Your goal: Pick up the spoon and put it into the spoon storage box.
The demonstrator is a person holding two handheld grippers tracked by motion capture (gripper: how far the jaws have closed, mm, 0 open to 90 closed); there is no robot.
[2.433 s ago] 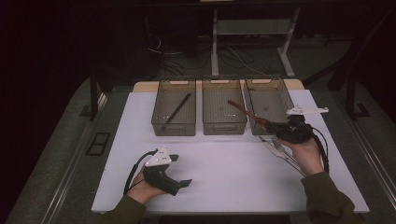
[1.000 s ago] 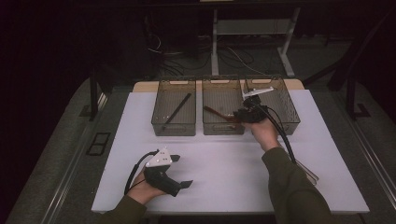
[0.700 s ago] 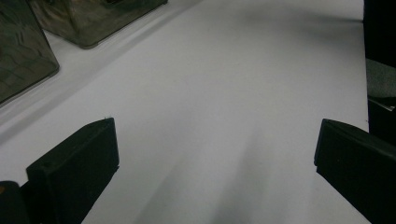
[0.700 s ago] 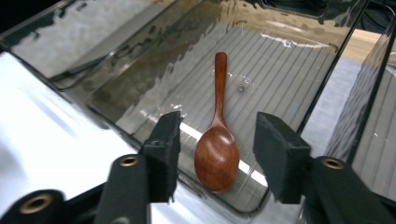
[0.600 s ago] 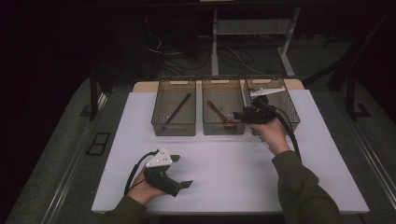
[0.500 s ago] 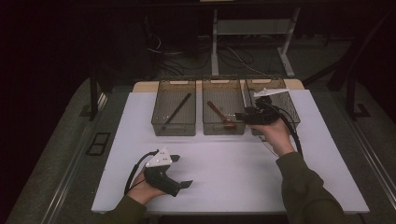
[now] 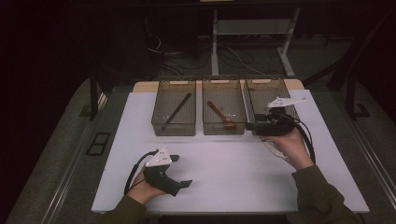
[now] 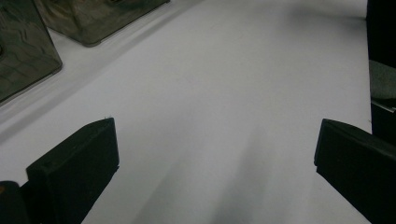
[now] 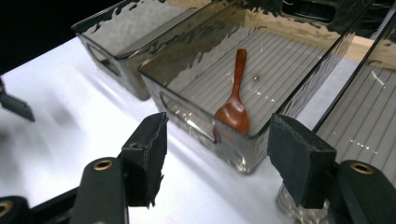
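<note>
A brown wooden spoon (image 7: 219,113) (image 9: 235,105) lies in the middle clear bin (image 7: 223,132) (image 9: 187,107), bowl toward the front wall. My right gripper (image 7: 250,126) (image 9: 219,158) hovers just before that bin's front right corner. Its jaws have just been opening and nothing is between them. My left gripper (image 7: 183,185) (image 8: 217,158) rests on the white mat (image 7: 233,168) at the front left. It is open wide and empty. A dark slim utensil (image 7: 177,111) lies slantwise in the left bin (image 7: 173,131).
The right bin (image 7: 261,83) (image 9: 359,116) stands beside the middle one, partly behind my right hand. All three bins sit in a row at the mat's far edge. Bare mat (image 8: 224,84) stretches ahead of the left gripper.
The right gripper carried the spoon over the middle bin, let it go there, then drew back rightward and toward the person. The left gripper stayed put.
</note>
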